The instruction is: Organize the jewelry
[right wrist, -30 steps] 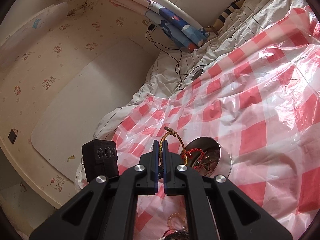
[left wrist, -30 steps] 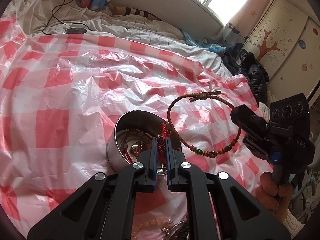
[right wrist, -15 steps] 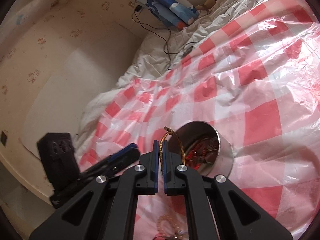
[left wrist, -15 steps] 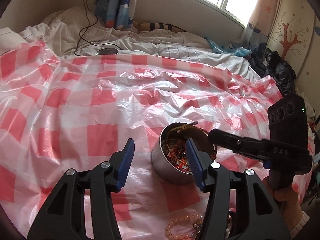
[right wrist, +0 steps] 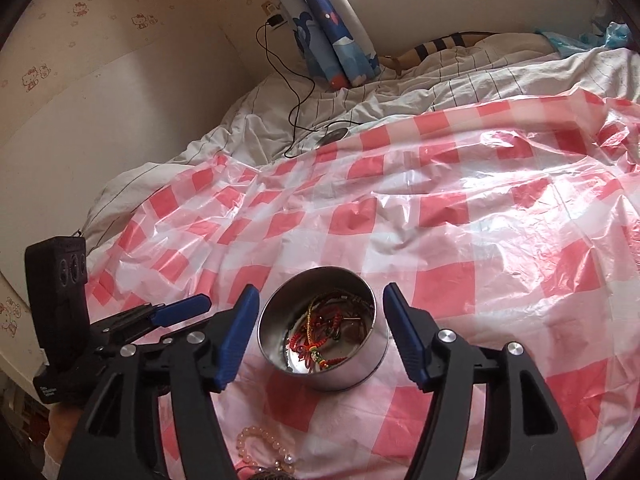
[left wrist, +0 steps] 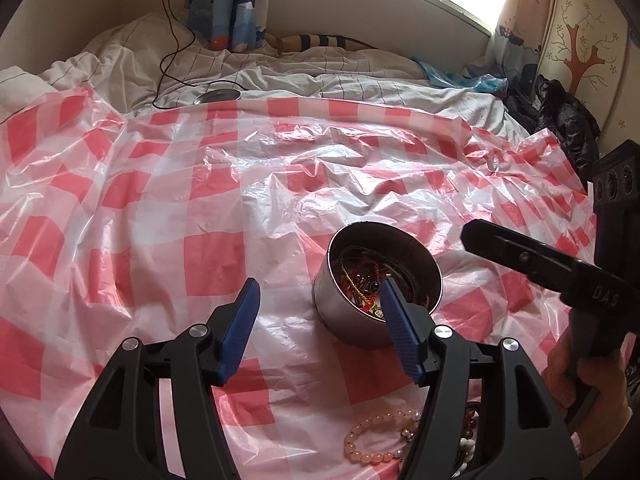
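Spreading apart with nothing between them, the blue-padded jaws of the left gripper [left wrist: 318, 332] hover at about 8 o'clock of the round metal tin [left wrist: 344, 322], and the right gripper [right wrist: 320, 336] is opening too, its jaws straddling the tin from above without touching it. Tangled red and gold cord bracelets [right wrist: 320, 330] lie inside the tin, which stands on a red-and-white checked plastic sheet [left wrist: 160, 216]. A pink bead bracelet [left wrist: 374, 438] lies on the sheet at 6 o'clock of the tin, and a black cable [right wrist: 294, 96] crosses the white bedding at 12 o'clock.
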`<state>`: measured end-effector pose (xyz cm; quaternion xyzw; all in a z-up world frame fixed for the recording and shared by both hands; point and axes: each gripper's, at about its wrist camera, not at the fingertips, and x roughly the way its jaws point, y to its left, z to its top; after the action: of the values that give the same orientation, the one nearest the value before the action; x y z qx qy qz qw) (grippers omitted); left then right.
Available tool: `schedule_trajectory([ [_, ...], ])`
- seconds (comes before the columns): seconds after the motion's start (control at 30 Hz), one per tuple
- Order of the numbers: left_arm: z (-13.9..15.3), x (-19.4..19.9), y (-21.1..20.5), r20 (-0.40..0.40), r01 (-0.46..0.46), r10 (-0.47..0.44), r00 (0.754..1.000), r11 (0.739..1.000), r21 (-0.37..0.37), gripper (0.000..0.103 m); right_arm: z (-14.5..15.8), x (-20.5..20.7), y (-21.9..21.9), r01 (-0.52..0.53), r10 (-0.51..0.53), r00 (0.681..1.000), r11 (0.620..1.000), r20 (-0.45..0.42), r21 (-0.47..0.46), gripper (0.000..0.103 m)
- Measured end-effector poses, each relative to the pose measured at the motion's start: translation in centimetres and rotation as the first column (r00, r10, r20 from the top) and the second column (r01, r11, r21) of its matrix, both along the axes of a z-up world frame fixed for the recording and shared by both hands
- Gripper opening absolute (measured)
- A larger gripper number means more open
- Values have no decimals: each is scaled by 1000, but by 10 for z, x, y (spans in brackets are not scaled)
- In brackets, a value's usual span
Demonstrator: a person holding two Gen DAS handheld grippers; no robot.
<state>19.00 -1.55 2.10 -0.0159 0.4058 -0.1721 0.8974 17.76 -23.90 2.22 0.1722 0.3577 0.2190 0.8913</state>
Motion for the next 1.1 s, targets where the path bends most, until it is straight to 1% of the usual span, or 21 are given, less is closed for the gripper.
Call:
schedule_trajectory([
  [0.07,1,-5,1,-4,14,-14,1000,1000,4,60,8,-14,-4,-13,13,1000,1000,-7,-4,65],
  [0.13,2,-14,0,-16,52,-52,999,998,17,61,14,-29,-5,-38,37,999,999,-18,-30,65],
  [0.2,-2,-28,-1,-27,87,-86,996,996,36,62,15,-50,-10,-47,46,999,999,-23,-25,66],
  [0.27,-10,-45,0,-47,110,-108,993,993,43,62,10,-75,-16,-53,52,998,999,-37,-7,67],
  [0.33,-18,-61,-1,-67,121,-118,991,991,53,62,-1,-97,-19,-53,51,996,998,-70,-19,67],
  [0.43,-23,-85,-3,-64,134,-129,990,988,76,62,-19,-118,-14,-72,65,989,996,-131,-49,66],
  [0.47,-24,-92,-3,-60,132,-128,990,989,72,62,-22,-122,-12,-73,65,988,996,-141,-54,63],
  [0.5,-26,-98,-3,-58,128,-124,991,990,67,63,-25,-124,-11,-79,71,987,996,-147,-49,56],
  [0.53,-27,-103,-2,-58,121,-117,991,991,61,63,-26,-124,-8,-81,73,986,996,-151,-47,55],
  [0.6,-28,-109,-3,-55,116,-113,992,991,62,66,-31,-124,-4,-85,75,984,995,-160,-59,48],
  [0.73,-30,-110,-5,-50,115,-111,993,991,73,66,-46,-121,4,-79,59,979,992,-195,-96,47],
  [0.87,-31,-108,-6,-48,113,-110,993,991,78,66,-54,-117,7,-77,52,977,990,-207,-114,46],
  [0.97,-31,-106,-9,-39,114,-110,993,988,103,66,-59,-113,8,-73,45,974,990,-221,-120,46],
  [1.1,-31,-106,-17,-23,121,-119,993,980,158,67,-62,-110,7,-69,43,973,991,-226,-111,46],
])
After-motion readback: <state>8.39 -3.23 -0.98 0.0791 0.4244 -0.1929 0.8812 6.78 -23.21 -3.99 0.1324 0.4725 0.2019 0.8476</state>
